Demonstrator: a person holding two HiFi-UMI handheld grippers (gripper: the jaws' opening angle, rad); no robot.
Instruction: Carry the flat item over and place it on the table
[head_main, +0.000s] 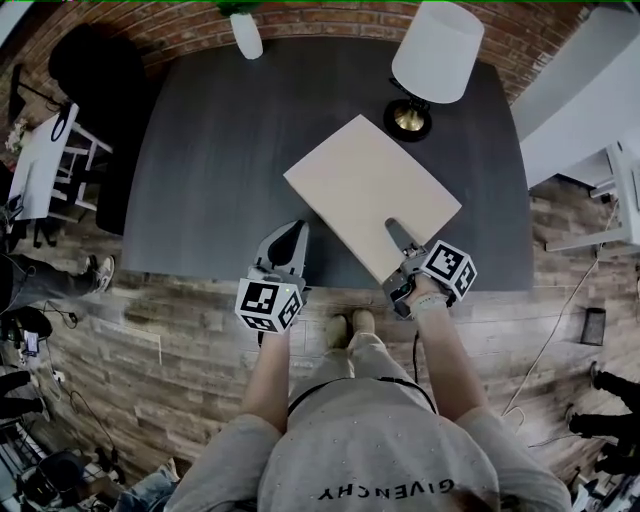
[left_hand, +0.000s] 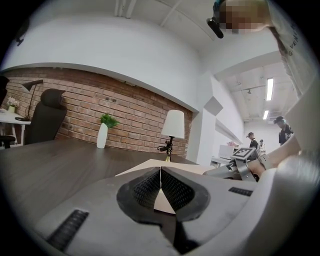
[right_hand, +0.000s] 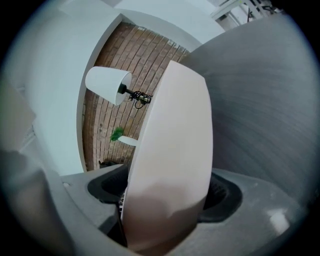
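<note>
The left tool's own view alone shows its jaws pressed together on nothing. The right tool's view shows wide jaws around the board's corner. From overhead the board lies on the desk by its front edge, short of the lamp and vase. Its length runs diagonally away leftward, with the slotted end toward the right tool.

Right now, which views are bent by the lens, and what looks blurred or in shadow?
Head view: fisheye bend, the table edges curve and the corners go dark. Left gripper view: round black border; the fingers close to the lens are soft, the brick wall sharper. Right gripper view: the board fills the middle, its near end blurred and shadowed.
</note>
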